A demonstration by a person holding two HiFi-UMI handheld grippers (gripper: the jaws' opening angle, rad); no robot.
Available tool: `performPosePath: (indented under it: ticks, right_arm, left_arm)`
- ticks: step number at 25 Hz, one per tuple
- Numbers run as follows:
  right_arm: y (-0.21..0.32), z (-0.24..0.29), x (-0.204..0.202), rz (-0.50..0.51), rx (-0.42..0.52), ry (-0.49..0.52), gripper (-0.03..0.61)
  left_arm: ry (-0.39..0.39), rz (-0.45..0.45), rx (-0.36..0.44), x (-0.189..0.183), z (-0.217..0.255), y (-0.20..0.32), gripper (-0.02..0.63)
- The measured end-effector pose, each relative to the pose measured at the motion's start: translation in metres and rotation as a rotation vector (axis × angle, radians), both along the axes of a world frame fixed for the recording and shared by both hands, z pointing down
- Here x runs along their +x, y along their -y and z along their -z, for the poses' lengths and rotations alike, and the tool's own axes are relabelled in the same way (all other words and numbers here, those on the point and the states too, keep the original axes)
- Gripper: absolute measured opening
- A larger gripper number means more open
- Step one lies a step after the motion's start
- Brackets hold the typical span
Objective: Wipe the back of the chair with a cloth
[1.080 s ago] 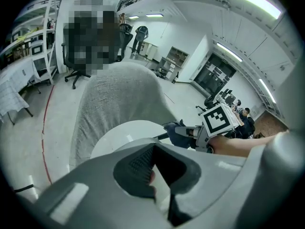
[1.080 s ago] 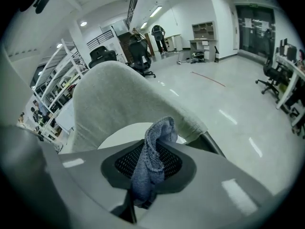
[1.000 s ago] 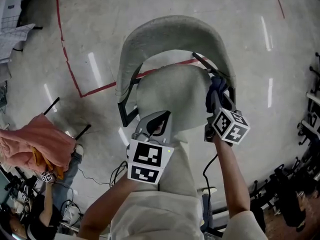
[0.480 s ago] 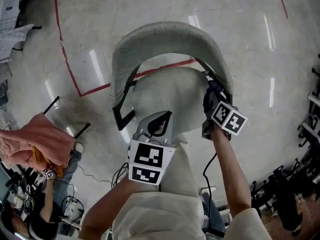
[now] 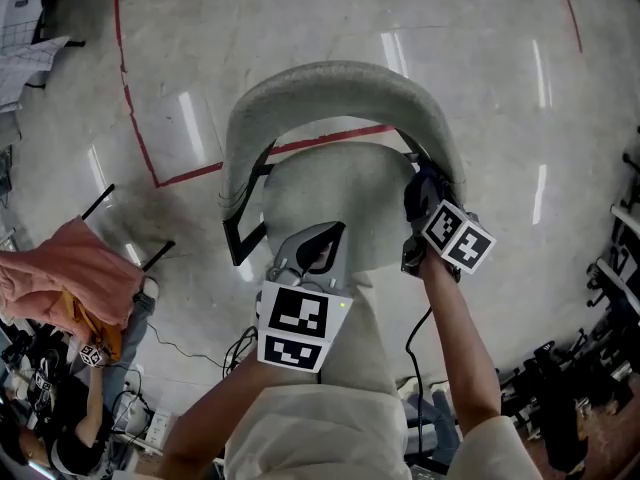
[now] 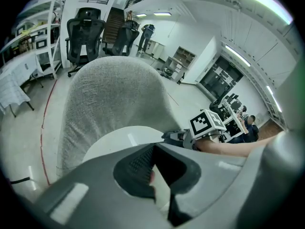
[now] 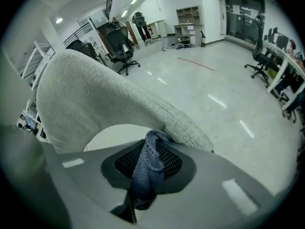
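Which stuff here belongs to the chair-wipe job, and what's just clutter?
Job:
- chair back, grey fabric
- blue cloth, pinched in the right gripper at the back's right end
- left gripper, shut, holding nothing, over the seat

Clutter:
- pink fabric heap
- black office chairs
- floor cables
- red floor tape

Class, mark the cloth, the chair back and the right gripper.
cloth (image 7: 146, 173): right gripper view, middle of the pinched strip.
chair back (image 5: 330, 83): head view, top of the grey curve.
right gripper (image 7: 151, 144): right gripper view, between its fingertips.
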State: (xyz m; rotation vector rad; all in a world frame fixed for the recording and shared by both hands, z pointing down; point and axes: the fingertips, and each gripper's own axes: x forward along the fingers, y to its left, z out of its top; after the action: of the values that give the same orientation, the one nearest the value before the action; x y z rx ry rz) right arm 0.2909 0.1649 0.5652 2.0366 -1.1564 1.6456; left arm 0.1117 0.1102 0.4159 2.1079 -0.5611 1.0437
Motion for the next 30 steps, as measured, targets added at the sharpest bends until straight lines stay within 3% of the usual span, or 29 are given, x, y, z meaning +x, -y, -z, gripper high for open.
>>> performPosePath:
  ticks: [11, 30]
  right_arm:
    - [0.04, 0.009, 0.0, 0.032, 0.034, -0.048, 0.078]
    - [0.114, 0.022, -0.038, 0.319, 0.104, -0.104, 0.078]
  left_arm:
    - [-0.001, 0.059, -0.004, -0.011, -0.002, 0.019, 0.0]
    - [0.001, 0.159, -0.003, -0.052, -0.003, 0.043, 0.0]
